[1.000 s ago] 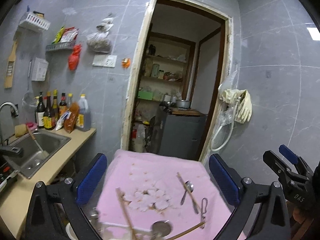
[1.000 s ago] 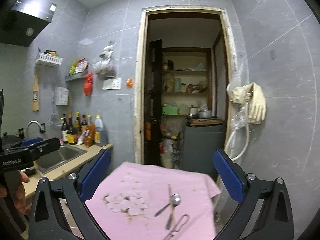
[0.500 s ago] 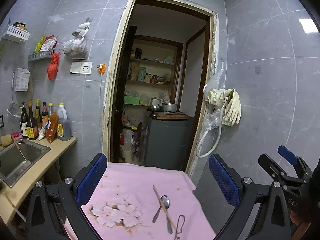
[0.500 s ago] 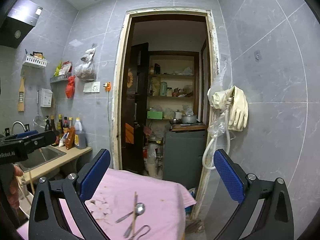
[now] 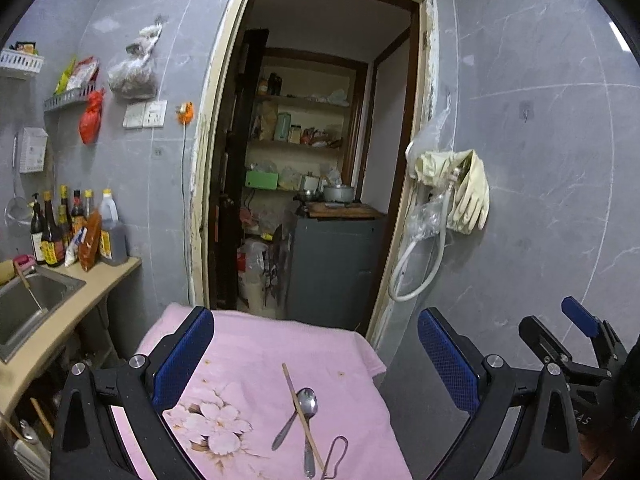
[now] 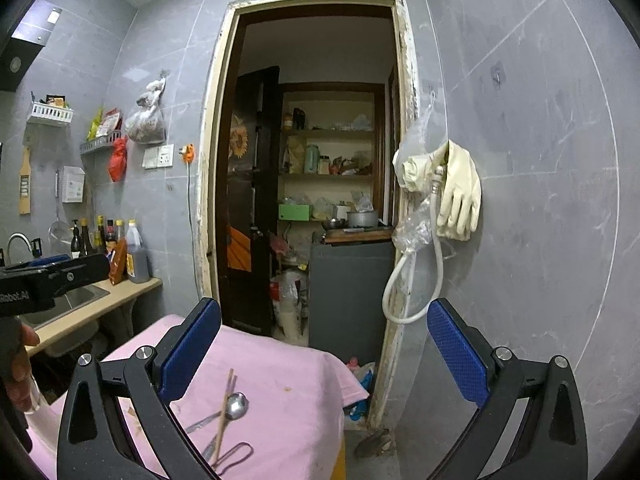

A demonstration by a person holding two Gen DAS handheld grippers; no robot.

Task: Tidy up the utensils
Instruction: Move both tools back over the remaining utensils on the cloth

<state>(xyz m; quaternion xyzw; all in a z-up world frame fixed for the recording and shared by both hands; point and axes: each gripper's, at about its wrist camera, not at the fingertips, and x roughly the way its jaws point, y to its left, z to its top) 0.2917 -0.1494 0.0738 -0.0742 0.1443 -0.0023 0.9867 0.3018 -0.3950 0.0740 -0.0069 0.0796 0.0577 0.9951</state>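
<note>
A table under a pink flowered cloth [image 5: 260, 344] fills the lower middle of both views. On it lie a metal spoon [image 5: 308, 400], a wooden chopstick [image 5: 291, 384] crossing it, and a wire-loop utensil [image 5: 334, 456]. My left gripper [image 5: 316, 344] hovers above the cloth, open and empty. In the right wrist view the spoon [image 6: 236, 404], the chopstick [image 6: 224, 412] and the loop utensil [image 6: 236, 452] sit at the lower left. My right gripper [image 6: 326, 344] is open and empty, aimed past the cloth's right edge. A hand [image 6: 16, 364] holds the left gripper [image 6: 56, 272].
A steel sink [image 5: 32, 300] in a beige counter with sauce bottles [image 5: 60, 232] stands to the left. Behind the table are an open doorway [image 5: 320, 160] and a grey cabinet [image 5: 332, 264]. Rubber gloves [image 5: 468, 196] and a hose hang on the right wall.
Both grippers have swung to the right and tilted up, so the table sits lower in view. Several utensils at the cloth's near edge have dropped out of the left view. Both stay open.
</note>
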